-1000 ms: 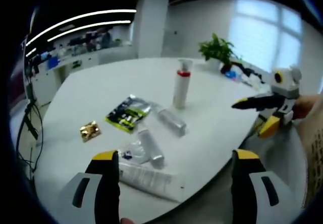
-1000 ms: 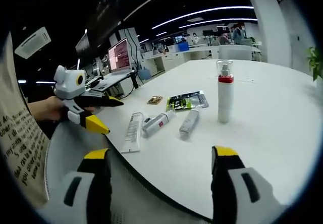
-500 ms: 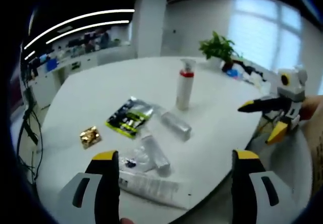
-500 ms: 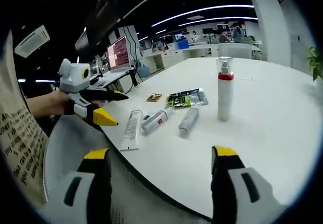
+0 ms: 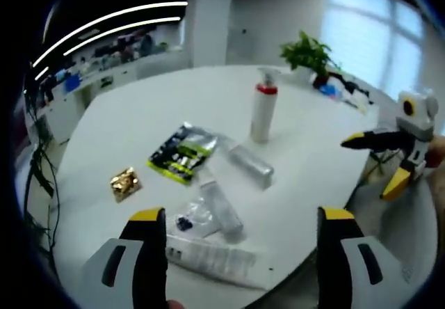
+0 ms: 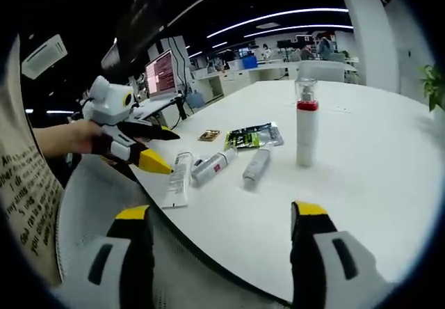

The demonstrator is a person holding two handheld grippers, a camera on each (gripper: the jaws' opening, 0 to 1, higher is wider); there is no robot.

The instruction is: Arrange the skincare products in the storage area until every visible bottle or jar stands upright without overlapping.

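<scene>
Both grippers, left gripper (image 5: 235,227) and right gripper (image 6: 221,220), hover with fingers spread, empty; three tubes (image 5: 224,202) lie flat mid-bench beside the upright pump bottle (image 5: 263,111); a careless reach could topple it or roll tubes off the bench (image 5: 139,117).

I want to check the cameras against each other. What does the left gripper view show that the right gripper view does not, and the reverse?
Left gripper view alone: the right gripper, open, beside the table. Right gripper view alone: the left gripper, open, and a lit monitor. Both share the upright pump bottle, the green sachet, the gold packet, two lying bottles and a flat white tube.
</scene>
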